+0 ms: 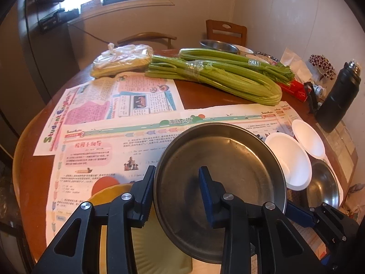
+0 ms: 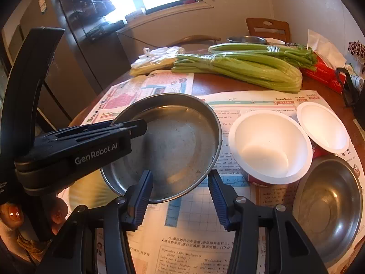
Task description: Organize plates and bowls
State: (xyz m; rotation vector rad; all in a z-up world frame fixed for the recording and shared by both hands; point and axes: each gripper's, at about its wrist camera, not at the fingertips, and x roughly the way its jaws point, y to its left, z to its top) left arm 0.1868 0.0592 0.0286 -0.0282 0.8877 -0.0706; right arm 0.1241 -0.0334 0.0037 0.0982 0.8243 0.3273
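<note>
A round steel plate (image 1: 219,159) (image 2: 173,141) hangs tilted above the newspaper. My left gripper (image 1: 176,180) is shut on its near rim, one finger outside and one inside; in the right wrist view it (image 2: 134,125) clamps the plate's left edge. My right gripper (image 2: 180,182) is shut on the opposite rim and shows at the plate's lower right edge (image 1: 294,210) in the left wrist view. Under the plate lies a yellow-green plate (image 1: 136,239) (image 2: 84,187). To the right stand two white bowls (image 2: 269,143) (image 2: 324,125) and a steel bowl (image 2: 328,205).
Newspaper sheets (image 1: 102,137) cover the round wooden table (image 1: 34,171). Celery bundles (image 1: 216,77), a plastic bag of food (image 1: 123,59), a red tissue box (image 1: 296,89) and a black flask (image 1: 340,98) fill the far side. Two chairs (image 1: 225,32) and more bowls (image 1: 219,45) sit behind.
</note>
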